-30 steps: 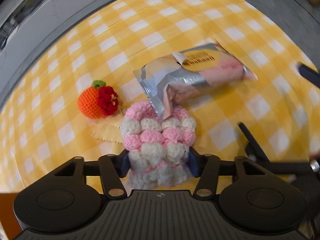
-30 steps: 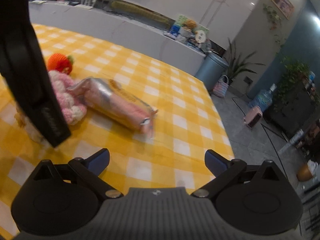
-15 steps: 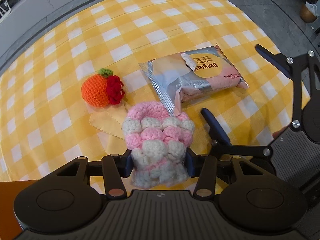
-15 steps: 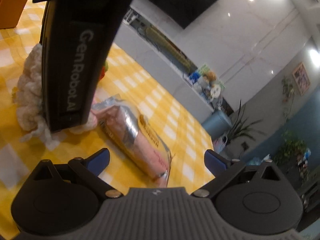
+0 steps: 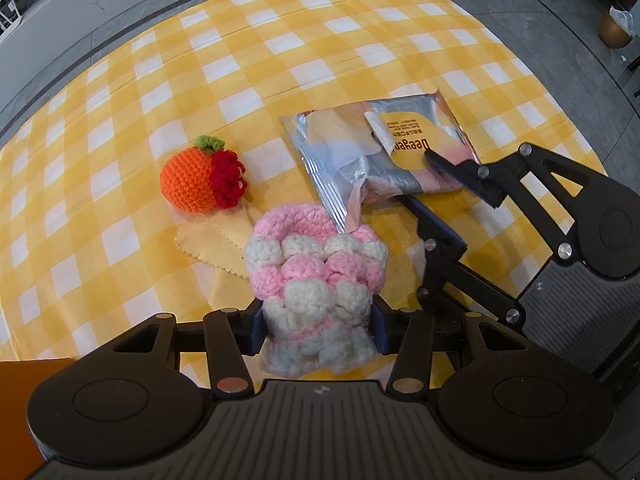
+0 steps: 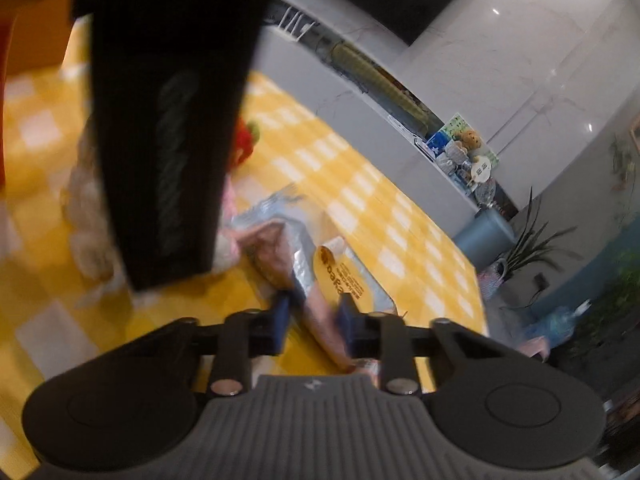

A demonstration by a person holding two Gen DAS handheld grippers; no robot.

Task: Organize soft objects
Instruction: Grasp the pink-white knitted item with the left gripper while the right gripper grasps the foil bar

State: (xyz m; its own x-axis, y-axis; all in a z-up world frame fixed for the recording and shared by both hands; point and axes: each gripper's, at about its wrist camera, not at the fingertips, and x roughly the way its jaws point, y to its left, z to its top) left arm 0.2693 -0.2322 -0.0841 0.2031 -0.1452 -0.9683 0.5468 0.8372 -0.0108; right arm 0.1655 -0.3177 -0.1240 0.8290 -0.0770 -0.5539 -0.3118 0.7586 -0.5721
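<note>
My left gripper (image 5: 318,320) is shut on the lower end of a pink and white crochet piece (image 5: 316,264), which rests on the yellow checked tablecloth (image 5: 280,60). A silver and pink snack packet (image 5: 376,156) lies just beyond it. My right gripper (image 5: 416,178) comes in from the right, its jaws closing, with the packet's near end between them. In the right wrist view the blue pads (image 6: 346,314) sit against both sides of the packet (image 6: 320,280). An orange crochet fruit (image 5: 192,180) with a red flower lies to the left.
A small yellow zigzag-edged cloth (image 5: 212,240) lies under the crochet piece. An orange box (image 5: 20,392) shows at the lower left corner. In the right wrist view the left gripper's black body (image 6: 168,120) blocks the left side. The table edge and grey floor lie beyond.
The right gripper moved in to the packet's end and its jaws went from wide apart to narrow around it. The left gripper stayed on the crochet piece.
</note>
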